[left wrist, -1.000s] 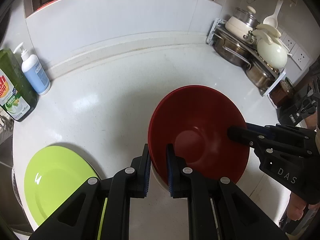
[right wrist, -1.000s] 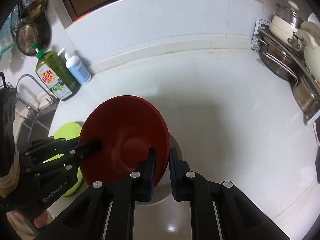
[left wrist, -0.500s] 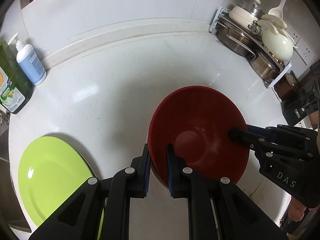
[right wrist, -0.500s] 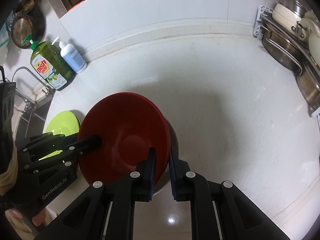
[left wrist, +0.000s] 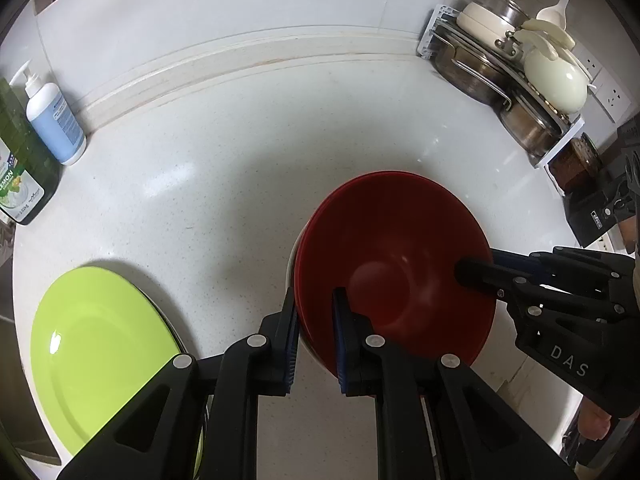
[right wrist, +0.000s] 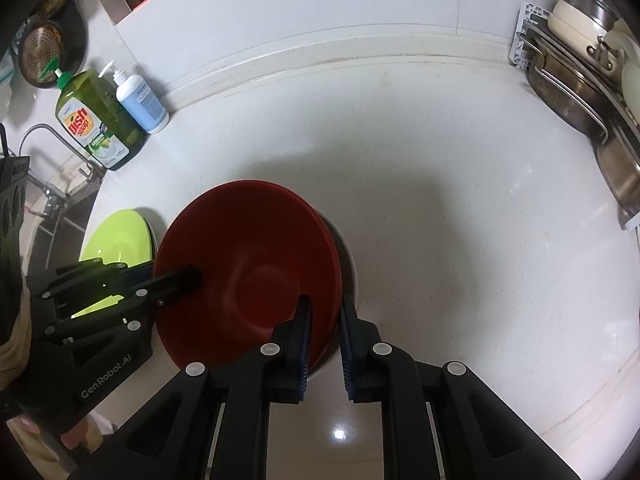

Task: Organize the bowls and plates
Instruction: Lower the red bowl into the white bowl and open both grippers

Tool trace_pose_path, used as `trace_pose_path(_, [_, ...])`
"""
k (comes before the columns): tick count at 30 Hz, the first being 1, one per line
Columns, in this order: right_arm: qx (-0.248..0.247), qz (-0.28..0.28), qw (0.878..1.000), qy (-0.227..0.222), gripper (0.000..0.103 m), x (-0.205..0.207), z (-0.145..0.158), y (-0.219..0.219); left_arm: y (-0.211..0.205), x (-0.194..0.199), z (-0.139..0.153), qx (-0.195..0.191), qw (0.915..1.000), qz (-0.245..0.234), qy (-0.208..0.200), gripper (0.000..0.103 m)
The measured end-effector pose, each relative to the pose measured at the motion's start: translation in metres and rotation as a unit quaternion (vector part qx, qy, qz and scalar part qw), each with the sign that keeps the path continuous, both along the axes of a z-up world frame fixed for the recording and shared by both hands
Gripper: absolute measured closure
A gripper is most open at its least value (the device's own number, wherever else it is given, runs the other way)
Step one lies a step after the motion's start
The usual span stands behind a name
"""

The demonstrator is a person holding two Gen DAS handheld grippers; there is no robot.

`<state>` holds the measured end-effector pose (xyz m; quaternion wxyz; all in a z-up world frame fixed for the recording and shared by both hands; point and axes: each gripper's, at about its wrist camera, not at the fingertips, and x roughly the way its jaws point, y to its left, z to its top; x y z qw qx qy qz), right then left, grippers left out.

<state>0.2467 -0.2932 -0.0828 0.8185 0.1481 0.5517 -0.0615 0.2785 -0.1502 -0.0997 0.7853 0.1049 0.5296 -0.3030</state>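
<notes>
Over white counter [left wrist: 240, 168], left tongs [left wrist: 314, 312] and right tongs [right wrist: 322, 320] clamp red bowl [left wrist: 400, 264] (opposite rims); levelled inward

White speckled table [left wrist: 248, 152]. Green plate [left wrist: 100, 360] seen at left front, soap bottle [right wrist: 98, 120] and pump bottle [left wrist: 54, 120] touching at back left, pot rack [left wrist: 520, 92] at back right. Red bowls [left wrist: 396, 280] stacked centrally; contact with table unclear.

Green bottle [right wrist: 96, 120]: "dish soap", "LEMON". Left tool [right wrist: 182, 280]: "GenRobot.AI" (right tool [left wrist: 476, 272]: "DAS").
</notes>
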Motion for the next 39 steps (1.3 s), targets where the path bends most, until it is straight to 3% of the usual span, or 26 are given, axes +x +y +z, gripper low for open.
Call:
trace_pose_path(4, [-0.004,0.003,1.000,-0.001,0.088,-0.001,0.000,0.000,0.000,0.000,0.001,0.001,1.0000,-0.002,-0.001,0.086])
trace_pose_path(9, [-0.003,0.007,1.000,0.001,0.086,-0.001,0.000,0.001,-0.001,0.000,0.002,0.000,1.0000,-0.009,-0.001,0.074])
trace_pose_path(12, [-0.001,0.009,1.000,-0.002,0.074,-0.001,0.002,0.002,-0.001,-0.001,0.005,0.006,0.9998,-0.008,-0.017,0.065])
trace_pose_path(17, [-0.011,0.005,1.000,-0.008,0.062,-0.002,0.008,0.001,0.003,0.001,0.011,0.004,0.9996,-0.005,-0.029,0.060])
trace_pose_path(30, [-0.020,-0.037,0.998,-0.041,0.062,-0.009,0.019,-0.002,0.007,0.002,0.021,-0.003,0.9993,0.001,-0.038,0.056])
trace_pose_path(39, [-0.029,-0.058,0.997,-0.035,0.062,-0.006,0.011,-0.002,0.013,0.009,0.016,0.015,0.9983,0.022,-0.052,0.049])
